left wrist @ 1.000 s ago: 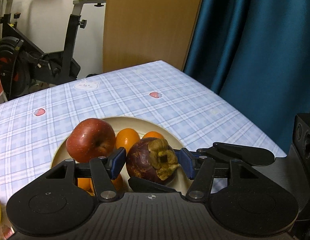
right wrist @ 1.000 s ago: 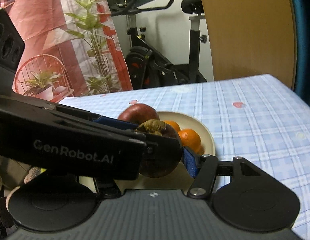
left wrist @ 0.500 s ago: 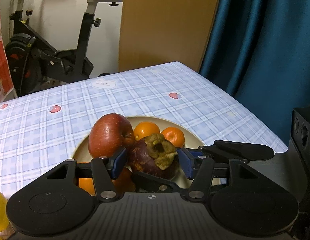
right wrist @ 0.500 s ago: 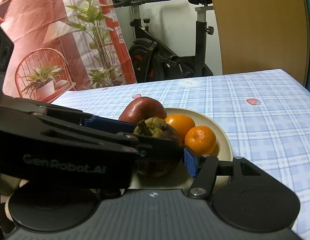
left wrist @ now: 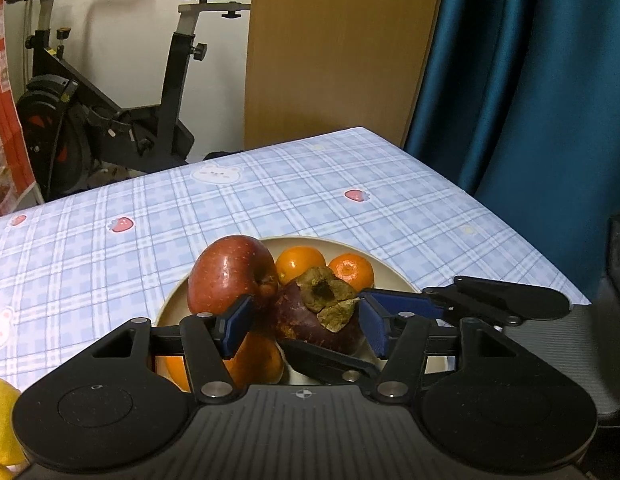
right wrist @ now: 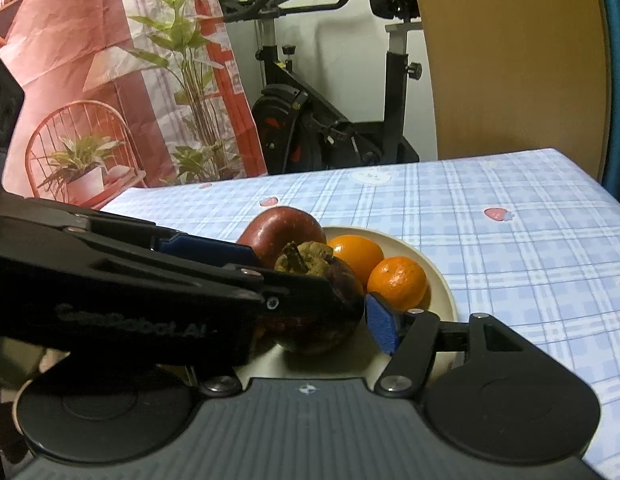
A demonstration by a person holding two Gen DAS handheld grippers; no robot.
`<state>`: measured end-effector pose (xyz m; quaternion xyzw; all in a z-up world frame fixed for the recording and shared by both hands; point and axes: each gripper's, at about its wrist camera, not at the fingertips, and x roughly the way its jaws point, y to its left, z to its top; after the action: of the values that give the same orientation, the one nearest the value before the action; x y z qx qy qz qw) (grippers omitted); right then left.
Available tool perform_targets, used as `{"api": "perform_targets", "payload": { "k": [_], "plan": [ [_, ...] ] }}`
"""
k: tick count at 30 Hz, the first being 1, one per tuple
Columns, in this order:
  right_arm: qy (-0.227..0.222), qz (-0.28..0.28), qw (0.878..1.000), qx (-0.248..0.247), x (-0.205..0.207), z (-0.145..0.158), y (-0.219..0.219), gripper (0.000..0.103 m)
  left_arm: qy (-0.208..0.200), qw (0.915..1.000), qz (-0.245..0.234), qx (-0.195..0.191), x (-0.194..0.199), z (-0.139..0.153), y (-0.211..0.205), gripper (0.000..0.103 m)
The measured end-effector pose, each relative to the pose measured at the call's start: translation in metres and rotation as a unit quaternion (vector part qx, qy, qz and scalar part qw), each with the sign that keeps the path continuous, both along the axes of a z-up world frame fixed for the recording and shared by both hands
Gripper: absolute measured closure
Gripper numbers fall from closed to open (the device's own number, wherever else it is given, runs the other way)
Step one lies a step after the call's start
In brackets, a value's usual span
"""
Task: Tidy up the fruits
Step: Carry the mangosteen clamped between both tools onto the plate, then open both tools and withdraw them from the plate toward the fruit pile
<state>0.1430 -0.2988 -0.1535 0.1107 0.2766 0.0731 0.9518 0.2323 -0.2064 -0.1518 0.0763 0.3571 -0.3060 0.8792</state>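
- The mangosteen [left wrist: 310, 320] sits on the near part of the cream plate [left wrist: 393, 276], touching the red apple [left wrist: 230, 276], with two tangerines [left wrist: 351, 270] just behind and another orange fruit [left wrist: 254, 360] low at the near left
- The left tongs [left wrist: 306, 320] stand apart, blue pads on either side of the mangosteen with a gap showing at each, so nothing is clamped
- The right tongs [right wrist: 365, 312] also bracket the fruit; their right pad [right wrist: 379, 322] lies just beside its skin, the left finger is hidden behind the other tool, so whether they grip it I cannot tell
- Likely handling: a round, fairly dense fruit with a hard, smooth rind that takes firm pressure but may roll or slip
- Best hold looks like the widest middle of the body, below the dry brittle calyx [left wrist: 325, 296], which would crumble if pinched
- The plate sits on the checked table [left wrist: 389, 208]
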Motion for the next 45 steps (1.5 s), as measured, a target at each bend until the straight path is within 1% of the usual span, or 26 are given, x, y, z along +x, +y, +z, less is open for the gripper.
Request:
{"api": "perform_targets", "payload": {
  "k": [3,10,15,20,24,29,32,35,39,41,43,45],
  "plan": [
    [-0.009,-0.007,1.0,-0.002,-0.009,0.004,0.001,0.037,-0.004,1.0,-0.001,-0.001,-0.005,0.004,0.002,0.041],
    [-0.035,-0.027,0.999,-0.013,-0.034,0.013,0.01,0.036,-0.015,0.9996,0.007,-0.024,-0.025,0.015,0.019,0.041],
    [-0.044,-0.039,0.998,-0.012,-0.048,0.015,0.015,0.036,-0.022,0.9982,0.035,-0.044,-0.041,0.023,0.042,0.041],
    [-0.057,-0.051,0.997,-0.012,-0.063,0.011,0.026,0.036,-0.032,0.9947,0.079,-0.058,-0.062,0.024,0.073,0.041],
    [-0.068,-0.025,0.997,-0.025,-0.067,0.01,0.046,0.036,-0.037,0.9915,0.113,-0.053,-0.074,0.024,0.103,0.041],
    [-0.072,0.02,0.996,-0.038,-0.058,0.009,0.075,0.036,-0.037,0.9823,0.174,-0.06,-0.078,0.03,0.156,0.041],
    [-0.069,0.037,0.997,-0.03,-0.049,0.008,0.09,0.036,-0.036,0.9767,0.203,-0.061,-0.08,0.033,0.184,0.042],
    [-0.071,0.061,0.995,-0.023,-0.039,0.007,0.104,0.036,-0.028,0.9722,0.223,-0.065,-0.084,0.03,0.205,0.042],
    [-0.071,0.093,0.993,-0.015,-0.037,0.001,0.122,0.037,-0.021,0.9691,0.235,-0.073,-0.088,0.027,0.219,0.042],
    [-0.075,0.105,0.991,-0.029,-0.04,0.001,0.128,0.037,-0.019,0.969,0.233,-0.08,-0.088,0.025,0.22,0.042],
    [-0.076,0.116,0.99,-0.027,-0.044,0.0,0.132,0.037,-0.017,0.9699,0.227,-0.085,-0.088,0.024,0.218,0.042],
    [-0.07,0.125,0.989,-0.036,-0.047,-0.003,0.136,0.037,-0.016,0.9726,0.215,-0.086,-0.092,0.02,0.213,0.042]
  ]
}}
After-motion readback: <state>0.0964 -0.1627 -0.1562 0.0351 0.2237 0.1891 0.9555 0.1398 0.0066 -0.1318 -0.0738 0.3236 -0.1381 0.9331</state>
